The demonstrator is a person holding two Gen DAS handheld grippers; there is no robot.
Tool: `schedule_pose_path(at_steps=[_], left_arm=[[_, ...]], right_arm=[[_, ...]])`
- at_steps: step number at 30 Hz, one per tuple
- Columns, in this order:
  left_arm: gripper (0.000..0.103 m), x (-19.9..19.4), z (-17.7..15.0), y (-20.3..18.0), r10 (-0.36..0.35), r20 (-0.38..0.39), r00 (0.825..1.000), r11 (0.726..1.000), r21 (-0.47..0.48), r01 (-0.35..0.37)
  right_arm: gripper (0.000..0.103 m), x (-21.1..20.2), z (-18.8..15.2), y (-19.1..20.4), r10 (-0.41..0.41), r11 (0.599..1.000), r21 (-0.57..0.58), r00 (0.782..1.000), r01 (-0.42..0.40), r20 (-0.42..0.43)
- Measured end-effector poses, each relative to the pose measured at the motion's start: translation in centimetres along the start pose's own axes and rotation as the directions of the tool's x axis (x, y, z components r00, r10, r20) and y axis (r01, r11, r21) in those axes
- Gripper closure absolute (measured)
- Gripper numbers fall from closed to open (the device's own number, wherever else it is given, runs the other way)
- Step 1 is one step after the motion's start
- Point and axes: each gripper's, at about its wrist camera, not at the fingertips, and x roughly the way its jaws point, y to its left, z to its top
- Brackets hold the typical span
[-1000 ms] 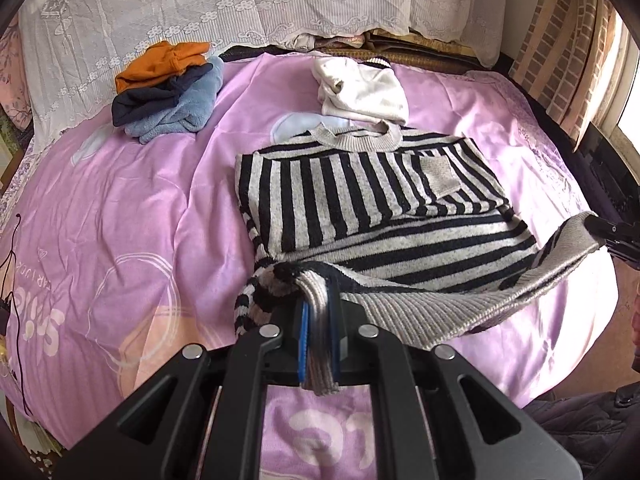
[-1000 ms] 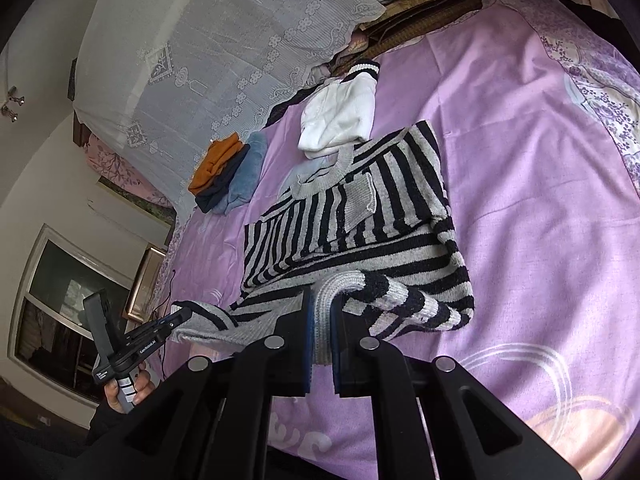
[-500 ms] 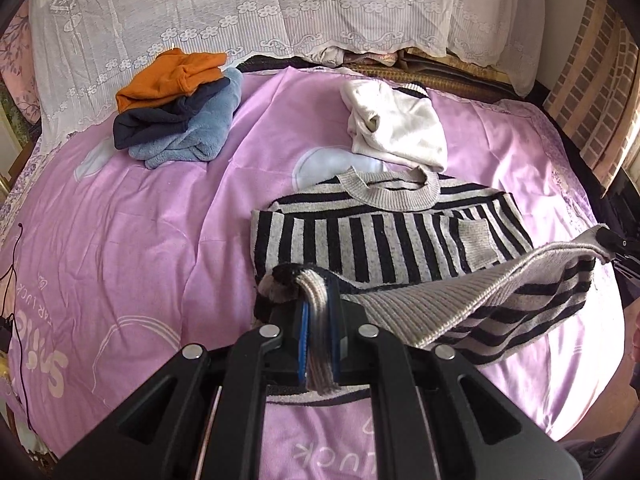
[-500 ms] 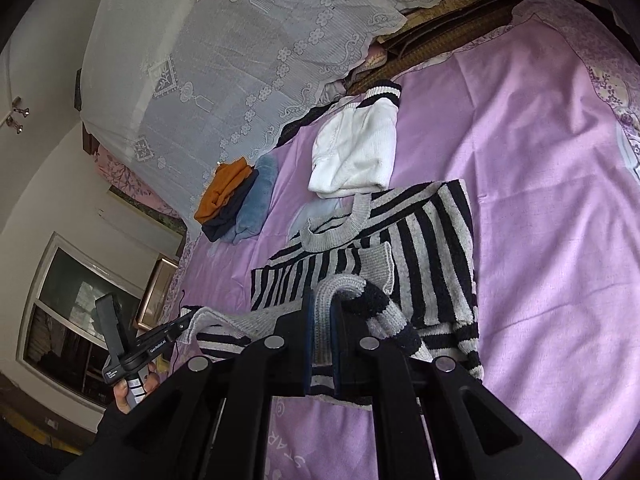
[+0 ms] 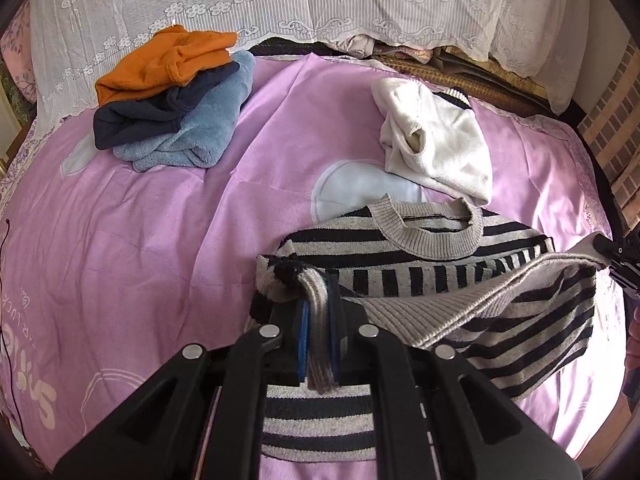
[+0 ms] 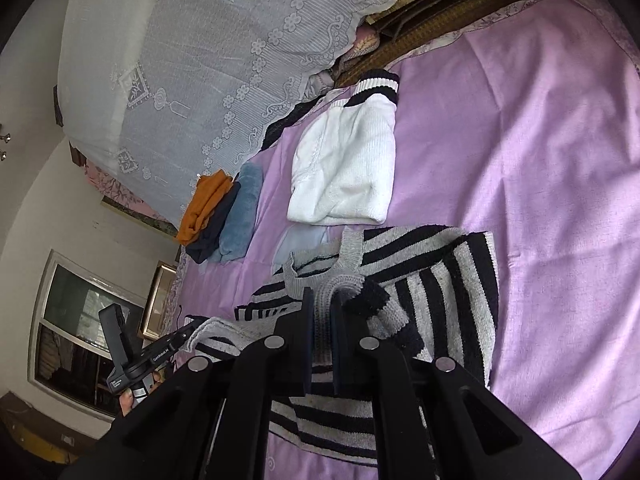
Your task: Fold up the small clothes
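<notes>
A black-and-grey striped sweater lies on the purple bed sheet, its grey collar toward the headboard. My left gripper is shut on the left corner of its ribbed grey hem. The hem stretches, lifted, across to my right gripper at the right edge. In the right wrist view my right gripper is shut on the hem's other corner, just short of the collar. The left gripper shows at the lower left, held by a hand. The sweater is doubled over beneath both.
A folded white garment lies just beyond the collar. A stack of orange, navy and blue clothes sits at the back left. White lace-covered pillows line the headboard. A brick wall borders the right.
Both grippers carried the hem forward over the sweater's body toward the collar. The lower half now lies folded over the upper half, and the sleeves are covered.
</notes>
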Motion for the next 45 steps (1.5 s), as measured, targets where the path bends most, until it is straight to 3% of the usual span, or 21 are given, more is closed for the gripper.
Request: schedule_pose_path(at_steps=[13,16,19,21,27,30,31,32,33,38,42,43,44,45], left_arm=[[0.091,7.9,2.2,1.5,-0.032,-0.154,0.987,0.997,-0.078,0.02],[0.089,8.1,2.3,2.0,-0.067,-0.168,0.983,0.993,-0.107,0.049],[0.079,7.3,2.6,2.4,-0.112,-0.161,0.981,0.986,-0.14,0.09],[0.074,6.4,2.8,2.5,-0.133,-0.143,0.981,0.983,-0.145,0.112],[0.069,5.7,3.4,2.9,-0.182,-0.143,0.973,0.972,-0.177,0.156],[0.057,5.2,3.6,3.0,-0.213,-0.141,0.967,0.963,-0.196,0.184],[0.036,4.7,3.7,2.9,-0.179,-0.132,0.975,0.971,-0.184,0.153],[0.009,4.0,3.8,2.9,-0.107,-0.106,0.989,0.983,-0.161,0.089],[0.004,2.9,4.0,2.8,-0.037,-0.063,0.997,0.991,-0.132,0.028],[0.005,1.1,4.5,3.4,-0.011,-0.036,0.999,0.996,-0.084,0.008],[0.005,2.9,3.3,3.0,0.008,-0.084,0.996,0.998,-0.069,-0.014],[0.005,3.4,3.0,2.7,0.007,-0.09,0.996,0.998,-0.063,-0.012],[0.005,3.8,2.8,2.1,0.019,-0.086,0.996,0.998,-0.05,-0.023],[0.005,4.1,2.7,1.6,0.041,-0.078,0.996,0.999,-0.031,-0.044]], right_arm=[[0.095,7.3,2.8,-4.8,-0.057,0.993,0.102,0.995,0.065,-0.08],[0.093,8.0,2.9,-5.6,-0.071,0.989,0.122,0.993,0.081,-0.091],[0.082,7.7,2.9,-5.7,-0.044,0.986,0.157,0.996,0.056,-0.079],[0.073,6.8,3.1,-5.3,-0.068,0.989,0.129,0.997,0.074,-0.045],[0.071,4.7,3.6,-4.2,-0.104,0.993,0.057,0.994,0.105,-0.012],[0.06,4.5,3.6,-3.6,-0.163,0.987,-0.019,0.987,0.162,-0.011],[0.059,4.6,3.6,-3.5,-0.18,0.983,-0.037,0.984,0.18,-0.009],[0.059,4.6,3.7,-3.4,-0.201,0.978,-0.062,0.979,0.201,-0.009],[0.059,4.6,3.5,-3.5,-0.22,0.972,-0.087,0.975,0.219,-0.009],[0.058,6.3,3.4,-3.3,-0.244,0.959,-0.162,0.969,0.234,-0.045],[0.043,8.1,3.5,-2.9,-0.266,0.945,-0.217,0.962,0.246,-0.067],[0.043,8.6,3.5,-2.8,-0.286,0.936,-0.236,0.956,0.262,-0.071],[0.052,9.0,3.4,-2.7,-0.31,0.923,-0.259,0.948,0.283,-0.067],[0.088,9.2,3.4,-2.6,-0.319,0.916,-0.278,0.945,0.29,-0.066]])
